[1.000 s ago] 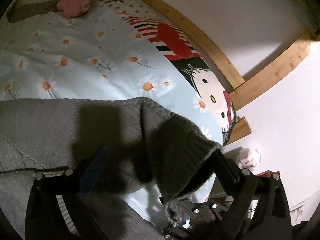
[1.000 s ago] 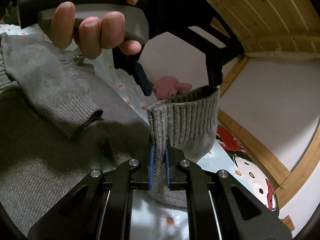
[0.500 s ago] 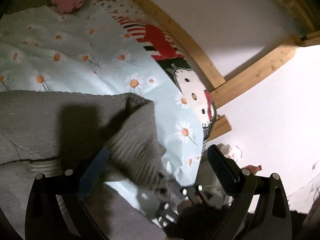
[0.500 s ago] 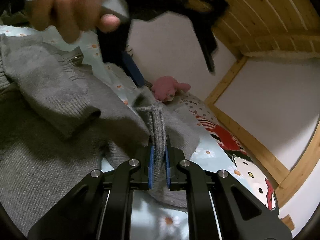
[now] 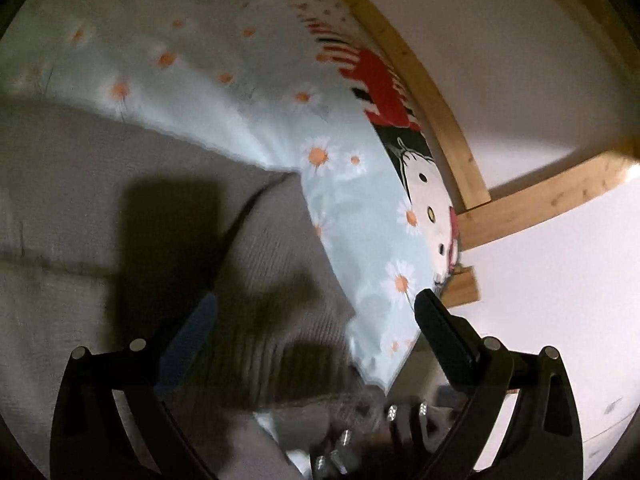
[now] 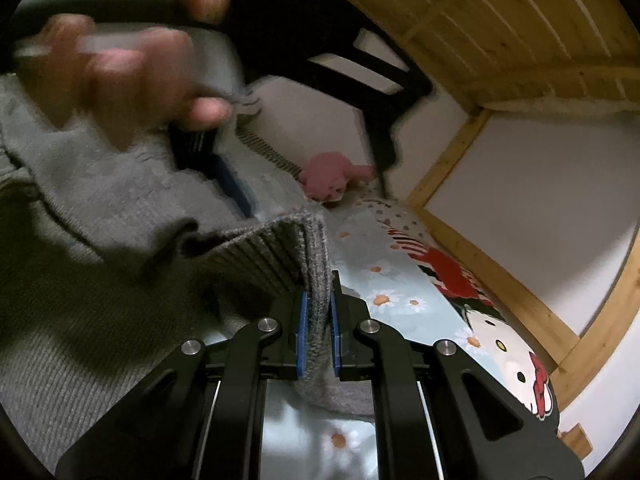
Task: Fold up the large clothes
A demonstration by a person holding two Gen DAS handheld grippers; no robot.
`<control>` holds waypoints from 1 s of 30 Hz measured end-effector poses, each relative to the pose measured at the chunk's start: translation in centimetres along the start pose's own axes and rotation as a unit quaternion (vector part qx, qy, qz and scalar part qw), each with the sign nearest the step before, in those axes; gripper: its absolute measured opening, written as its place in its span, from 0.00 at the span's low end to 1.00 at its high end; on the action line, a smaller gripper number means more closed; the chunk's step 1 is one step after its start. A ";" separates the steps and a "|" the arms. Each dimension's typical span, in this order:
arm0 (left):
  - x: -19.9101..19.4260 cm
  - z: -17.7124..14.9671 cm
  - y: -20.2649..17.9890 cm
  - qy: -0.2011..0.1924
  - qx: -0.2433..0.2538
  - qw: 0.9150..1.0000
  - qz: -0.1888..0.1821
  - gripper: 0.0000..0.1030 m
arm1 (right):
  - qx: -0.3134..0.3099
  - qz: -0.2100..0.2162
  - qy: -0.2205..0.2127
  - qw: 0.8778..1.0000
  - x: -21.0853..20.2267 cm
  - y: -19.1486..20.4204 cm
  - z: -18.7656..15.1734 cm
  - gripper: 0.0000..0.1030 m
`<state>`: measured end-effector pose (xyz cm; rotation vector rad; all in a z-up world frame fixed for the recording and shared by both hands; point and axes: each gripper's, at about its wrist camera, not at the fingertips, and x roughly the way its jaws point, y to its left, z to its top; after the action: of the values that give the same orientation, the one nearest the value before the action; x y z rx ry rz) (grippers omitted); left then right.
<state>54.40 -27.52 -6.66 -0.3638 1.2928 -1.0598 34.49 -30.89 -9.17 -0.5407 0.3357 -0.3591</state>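
Note:
A grey knitted sweater (image 5: 100, 208) lies on a daisy-print bed. In the left wrist view its ribbed sleeve (image 5: 276, 300) lies below my open left gripper (image 5: 316, 312), whose jaws stand wide apart and hold nothing. In the right wrist view my right gripper (image 6: 317, 312) is shut on the ribbed cuff (image 6: 272, 256) of the sweater (image 6: 80, 340), holding it just above the bed. The left gripper (image 6: 304, 176) shows blurred above it, held by a hand (image 6: 120, 76).
The light blue daisy sheet (image 5: 224, 92) covers the bed, with a Hello Kitty cover (image 5: 424, 184) along its far edge. A pink plush toy (image 6: 332, 176) lies at the head. A wooden bed frame (image 5: 424, 92) and white wall (image 6: 540, 200) border the bed.
My left gripper has let go of the ribbed cuff and lifted away, open. The cuff has dropped onto the sweater. My right gripper still holds its part of the cuff.

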 end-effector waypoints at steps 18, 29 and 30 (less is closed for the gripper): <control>0.8 -3.8 6.9 -0.052 -0.239 0.947 -0.208 0.57 | -0.046 -0.009 -0.042 0.998 -1.5 2.9 -0.1 0.09; -4.0 -1.8 4.8 -0.059 -0.133 0.975 -0.167 0.07 | -0.067 0.009 -0.051 0.996 -2.2 6.0 2.1 0.09; -5.1 -1.6 4.7 -0.061 -0.126 0.976 -0.165 0.07 | -0.068 0.010 -0.055 0.996 -2.4 6.5 2.7 0.09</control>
<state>55.45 -20.55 -7.64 -0.8470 1.2859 -1.1305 35.02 -23.50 -10.10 -0.6873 0.2607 -0.2884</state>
